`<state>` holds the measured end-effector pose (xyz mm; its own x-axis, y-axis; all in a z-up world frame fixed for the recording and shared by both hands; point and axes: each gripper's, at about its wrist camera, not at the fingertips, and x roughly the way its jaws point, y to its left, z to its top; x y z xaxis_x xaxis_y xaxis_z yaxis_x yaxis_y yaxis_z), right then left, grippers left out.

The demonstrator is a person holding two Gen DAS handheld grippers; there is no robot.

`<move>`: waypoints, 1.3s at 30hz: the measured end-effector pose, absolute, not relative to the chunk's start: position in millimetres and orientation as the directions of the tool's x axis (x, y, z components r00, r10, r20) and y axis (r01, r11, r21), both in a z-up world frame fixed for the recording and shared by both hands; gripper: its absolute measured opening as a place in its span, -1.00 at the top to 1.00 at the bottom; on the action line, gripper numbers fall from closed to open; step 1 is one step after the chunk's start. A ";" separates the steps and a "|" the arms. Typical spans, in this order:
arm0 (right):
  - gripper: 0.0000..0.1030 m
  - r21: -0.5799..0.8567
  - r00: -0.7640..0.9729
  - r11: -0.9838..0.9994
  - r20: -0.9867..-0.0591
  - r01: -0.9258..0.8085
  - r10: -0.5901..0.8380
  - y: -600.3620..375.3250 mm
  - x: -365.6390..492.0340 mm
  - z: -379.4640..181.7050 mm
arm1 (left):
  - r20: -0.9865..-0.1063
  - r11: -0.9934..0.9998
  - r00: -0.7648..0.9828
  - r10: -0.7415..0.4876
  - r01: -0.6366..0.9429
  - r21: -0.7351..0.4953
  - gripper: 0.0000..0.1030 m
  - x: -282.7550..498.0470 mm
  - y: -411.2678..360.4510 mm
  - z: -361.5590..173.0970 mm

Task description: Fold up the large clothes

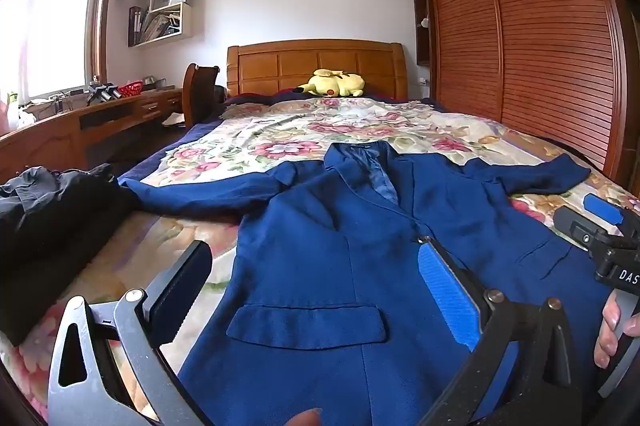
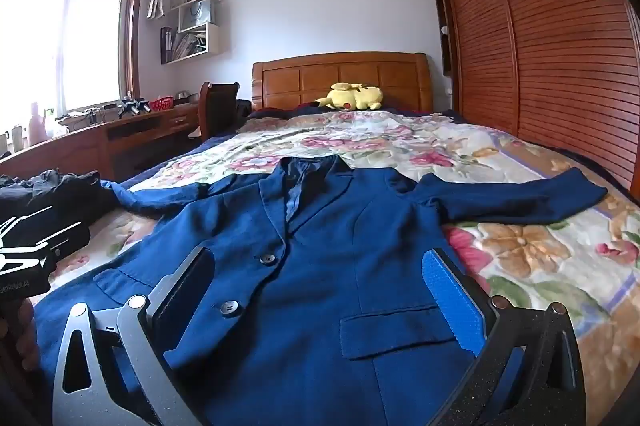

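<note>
While the bed carries the blue jacket spread flat, face up, we see its long axis run from hem, nearest us, to collar toward the headboard. Left tongs and right tongs hover over the hem, both wide apart, empty.
</note>
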<state>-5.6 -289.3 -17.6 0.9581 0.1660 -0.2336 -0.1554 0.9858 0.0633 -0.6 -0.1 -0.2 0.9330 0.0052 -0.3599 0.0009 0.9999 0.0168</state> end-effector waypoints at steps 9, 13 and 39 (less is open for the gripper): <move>-1.00 0.044 0.962 0.988 -0.223 -0.149 0.155 -282.8 -12.0 -16.3 | -0.348 0.999 0.937 0.014 -0.001 0.037 -1.00 -2.0 -5.1 2.8; -1.00 0.059 0.961 0.987 -0.224 -0.152 0.162 -289.2 -11.4 -15.4 | -0.343 0.999 0.939 0.019 -0.005 0.041 -1.00 -3.7 -6.1 1.0; -1.00 0.070 0.960 0.986 -0.225 -0.153 0.165 -290.5 -7.9 -17.6 | -0.327 0.999 0.945 0.024 -0.012 0.038 -1.00 -6.8 -6.4 2.4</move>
<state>-7.9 -290.5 -17.6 0.9604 0.1647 -0.2246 -0.1527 0.9858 0.0699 -6.8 -6.4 2.4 0.9448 0.0238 -0.3269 -0.0119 0.9992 0.0384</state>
